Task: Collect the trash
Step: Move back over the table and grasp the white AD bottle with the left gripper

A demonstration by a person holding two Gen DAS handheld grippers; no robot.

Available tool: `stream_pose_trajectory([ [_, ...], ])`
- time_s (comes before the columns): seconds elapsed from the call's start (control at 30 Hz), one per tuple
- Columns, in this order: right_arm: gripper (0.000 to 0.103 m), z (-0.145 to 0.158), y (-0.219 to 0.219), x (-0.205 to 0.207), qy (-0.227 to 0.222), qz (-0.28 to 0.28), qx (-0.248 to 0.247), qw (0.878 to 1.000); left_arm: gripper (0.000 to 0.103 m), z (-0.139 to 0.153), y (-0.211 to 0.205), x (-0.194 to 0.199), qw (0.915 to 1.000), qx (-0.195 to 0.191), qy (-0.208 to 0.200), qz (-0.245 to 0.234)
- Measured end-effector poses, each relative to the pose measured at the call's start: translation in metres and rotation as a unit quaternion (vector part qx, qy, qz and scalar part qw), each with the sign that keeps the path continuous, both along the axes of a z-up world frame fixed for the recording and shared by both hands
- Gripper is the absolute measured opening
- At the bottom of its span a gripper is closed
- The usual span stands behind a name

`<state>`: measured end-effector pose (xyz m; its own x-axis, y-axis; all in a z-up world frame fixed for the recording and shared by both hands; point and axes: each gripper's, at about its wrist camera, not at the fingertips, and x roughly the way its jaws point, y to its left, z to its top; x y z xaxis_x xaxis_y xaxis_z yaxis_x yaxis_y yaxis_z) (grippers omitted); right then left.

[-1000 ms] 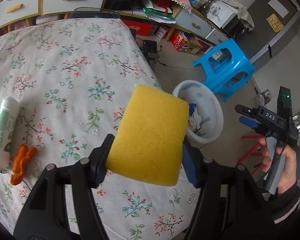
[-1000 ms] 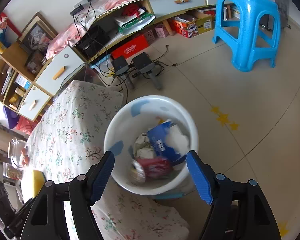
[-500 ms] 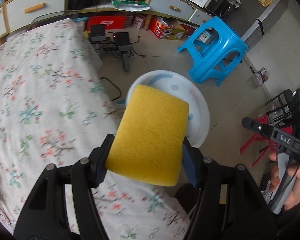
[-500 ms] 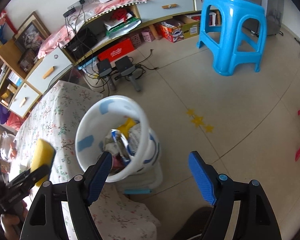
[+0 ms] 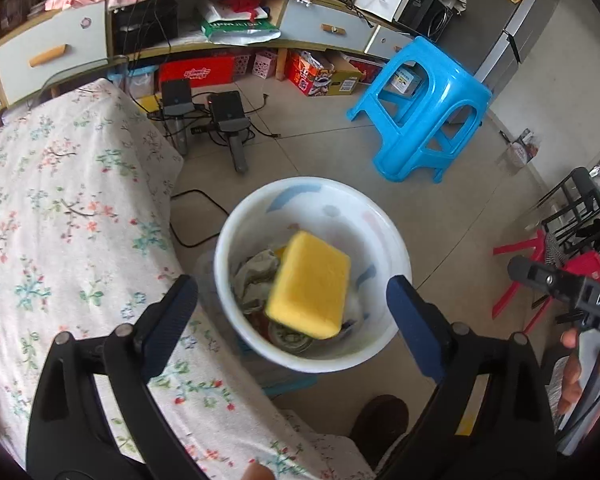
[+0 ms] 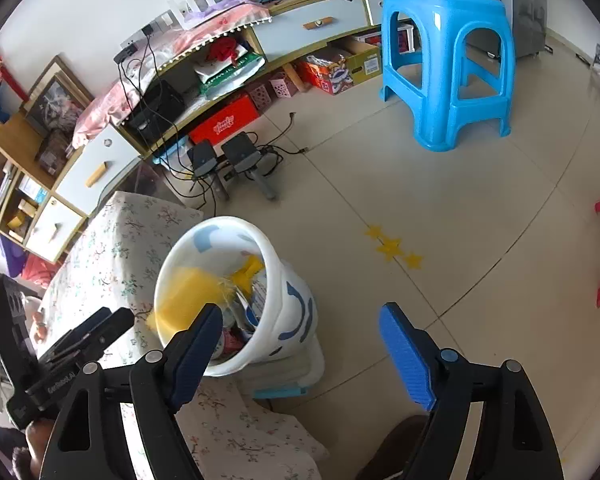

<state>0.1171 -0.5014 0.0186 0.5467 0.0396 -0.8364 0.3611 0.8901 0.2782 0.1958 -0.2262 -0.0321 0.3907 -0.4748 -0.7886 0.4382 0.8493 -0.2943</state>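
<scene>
One blue stool stands on tiled floor.

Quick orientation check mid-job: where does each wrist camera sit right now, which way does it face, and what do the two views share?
Left wrist: sits on the left claw, angled steeply down over the white bin beside the floral table; its jaws are opening, the yellow sponge loose over the bin; the right claw and a hand show at the right edge.
Right wrist: sits on the right claw, angled down at the floor, bin left of centre; the left claw shows at lower left.
Shared: bin, sponge, blue stool, table.
</scene>
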Motion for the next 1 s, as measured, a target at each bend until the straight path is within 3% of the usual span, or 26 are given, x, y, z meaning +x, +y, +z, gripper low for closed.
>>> stream_pose_trajectory([
  [0.27,0.084,0.004,0.023,0.008,-0.002,0.021,-0.006,1.0,0.102,0.012,0.045,-0.013,0.9992,0.027,-0.016,0.027],
  [0.5,0.085,0.009,0.063,0.016,-0.008,0.06,-0.007,0.998,0.102,0.015,0.121,-0.03,0.9954,0.062,-0.026,0.068],
  [0.67,0.085,0.008,0.102,0.027,-0.004,0.098,-0.018,0.995,0.102,0.011,0.185,-0.038,0.9892,0.09,-0.015,0.115],
  [0.8,0.085,0.004,0.134,0.036,0.002,0.119,-0.022,0.993,0.102,0.004,0.24,-0.04,0.9788,0.109,-0.004,0.173],
  [0.9,0.086,-0.001,0.16,0.042,0.01,0.141,-0.027,0.99,0.102,-0.004,0.279,-0.038,0.9704,0.104,0.035,0.215],
  [1.0,0.086,-0.008,0.186,0.047,0.021,0.165,-0.033,0.985,0.102,-0.009,0.302,-0.035,0.9682,0.092,0.054,0.226],
])
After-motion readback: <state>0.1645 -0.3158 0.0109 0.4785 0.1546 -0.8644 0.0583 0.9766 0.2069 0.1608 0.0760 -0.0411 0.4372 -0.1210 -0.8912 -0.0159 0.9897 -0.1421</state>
